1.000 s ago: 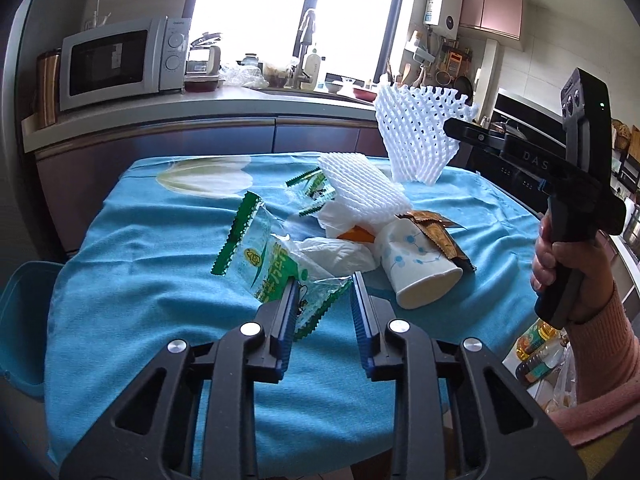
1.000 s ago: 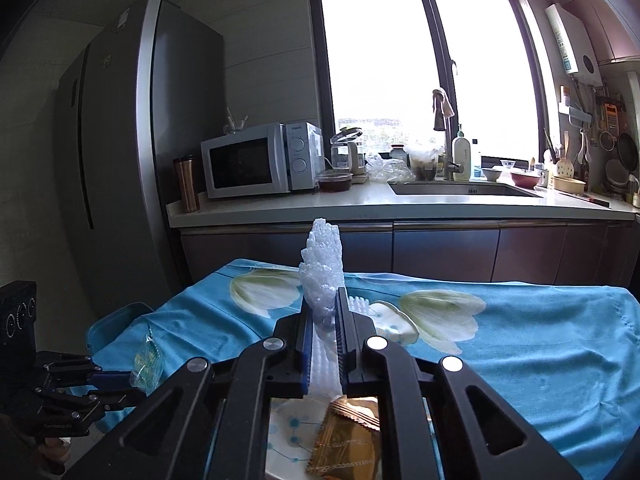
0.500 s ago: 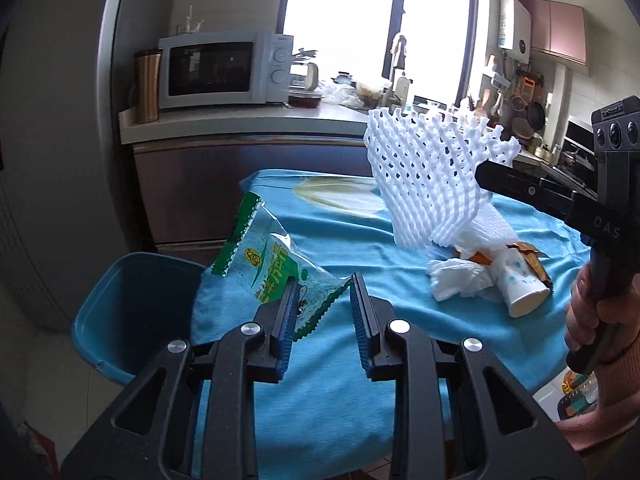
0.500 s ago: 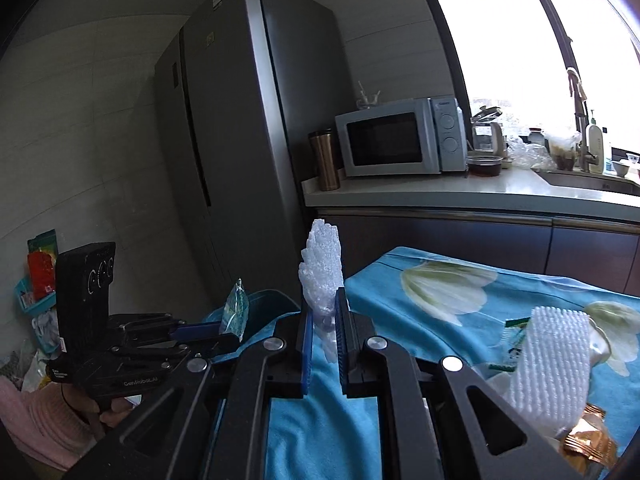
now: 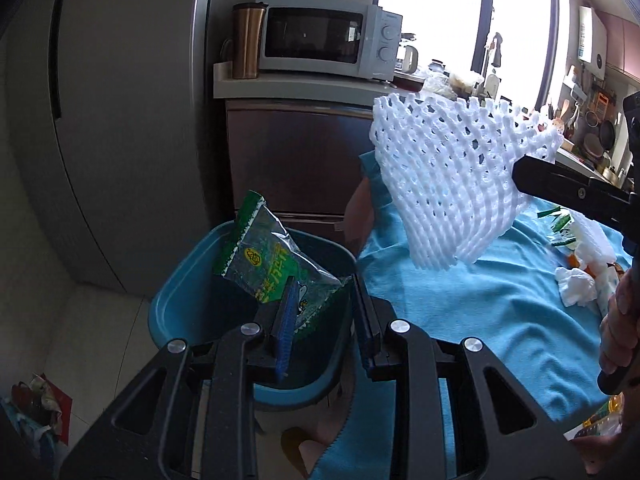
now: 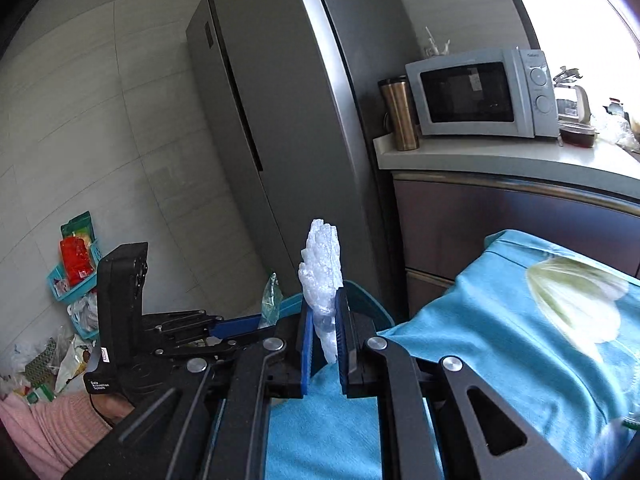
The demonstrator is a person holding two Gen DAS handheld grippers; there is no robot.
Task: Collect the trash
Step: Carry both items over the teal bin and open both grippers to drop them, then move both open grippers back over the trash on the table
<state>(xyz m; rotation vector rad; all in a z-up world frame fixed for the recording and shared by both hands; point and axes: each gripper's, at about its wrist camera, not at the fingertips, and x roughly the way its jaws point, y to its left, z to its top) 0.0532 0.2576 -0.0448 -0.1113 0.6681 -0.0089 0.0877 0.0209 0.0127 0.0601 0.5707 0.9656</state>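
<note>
1. Left wrist view: the left gripper [image 5: 322,312] has its fingers spread wide. A green-and-clear snack wrapper [image 5: 269,264] with a serrated green edge leans against the inner face of the left finger only, tilted over the open mouth of the blue bin [image 5: 180,304] beside the table.
2. Same view: the white foam fruit net [image 5: 448,184] hangs in the air above the edge of the blue tablecloth [image 5: 460,304], pinched at its right corner by the right gripper [image 5: 520,176], whose fingertips are hidden behind the net.
3. Same view: crumpled white tissue [image 5: 576,286] and other scraps lie at the far right, cut off by the frame edge and hard to make out.
4. Right wrist view: the right gripper [image 6: 324,344] is clenched on the foam net [image 6: 322,276], seen edge-on as a narrow white strip standing upright between the pads.
5. Same view: the bin rim [image 6: 366,300] is mostly hidden behind the fingers; the wrapper [image 6: 271,300] appears small at the left gripper's tip [image 6: 240,326].
</note>
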